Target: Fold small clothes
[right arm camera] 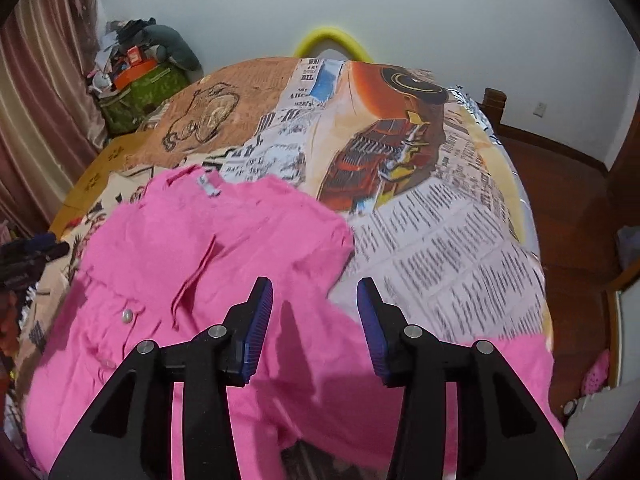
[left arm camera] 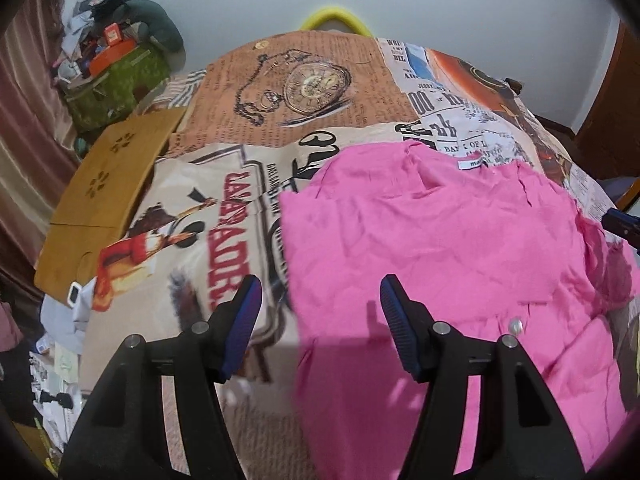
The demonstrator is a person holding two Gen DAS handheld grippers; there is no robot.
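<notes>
A small pink garment (left arm camera: 440, 248) lies spread on the printed bedspread (left arm camera: 208, 208), collar and white label at the far end. My left gripper (left arm camera: 320, 292) is open and empty above the garment's left edge. In the right wrist view the pink garment (right arm camera: 208, 264) fills the lower left, with its right sleeve area folded inward and a white button showing. My right gripper (right arm camera: 316, 292) is open and empty above the garment's right edge. The right gripper's tip also shows at the right of the left wrist view (left arm camera: 620, 224).
A wooden lap table (left arm camera: 104, 196) lies on the bed's left side. A green box piled with clutter (left arm camera: 120, 76) stands by the curtain. A yellow hoop (right arm camera: 332, 42) sits behind the bed's far end. Wooden floor (right arm camera: 576, 216) lies to the right.
</notes>
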